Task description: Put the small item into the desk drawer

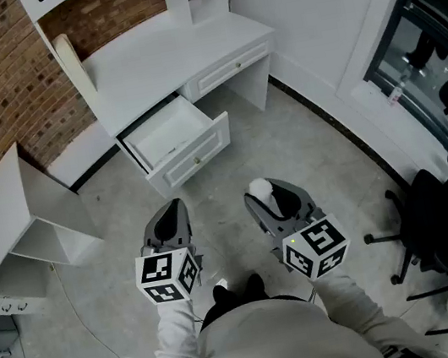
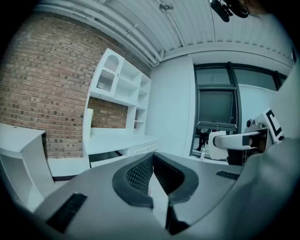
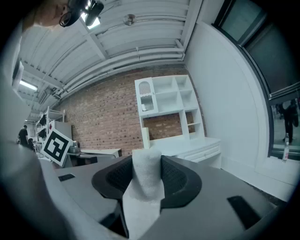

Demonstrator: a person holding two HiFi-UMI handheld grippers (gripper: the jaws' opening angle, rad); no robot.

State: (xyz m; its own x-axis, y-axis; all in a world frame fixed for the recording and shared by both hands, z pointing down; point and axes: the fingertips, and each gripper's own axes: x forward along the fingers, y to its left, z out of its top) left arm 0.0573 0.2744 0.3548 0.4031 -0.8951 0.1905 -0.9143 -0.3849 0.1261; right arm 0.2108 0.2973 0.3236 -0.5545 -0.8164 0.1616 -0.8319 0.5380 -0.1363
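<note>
Against brick, the desk drawer (image 1: 166,131) is left open. The small item (image 1: 260,188) is clamped in the right gripper (image 1: 268,202), well short of it. The left gripper (image 1: 171,219) is closed, empty. Released early, the item would be lost to the floor (image 1: 294,140).

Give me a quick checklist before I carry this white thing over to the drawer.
1. Right gripper shut on the item: ok.
2. Drawer pulled open: ok.
3. Room in the drawer for the item: ok.
4. Left gripper shut with nothing between its fingers: ok.
5. Floor between the grippers and the desk free of obstacles: ok.
6. Item above the drawer: not ok, it is held short of the desk.
</note>
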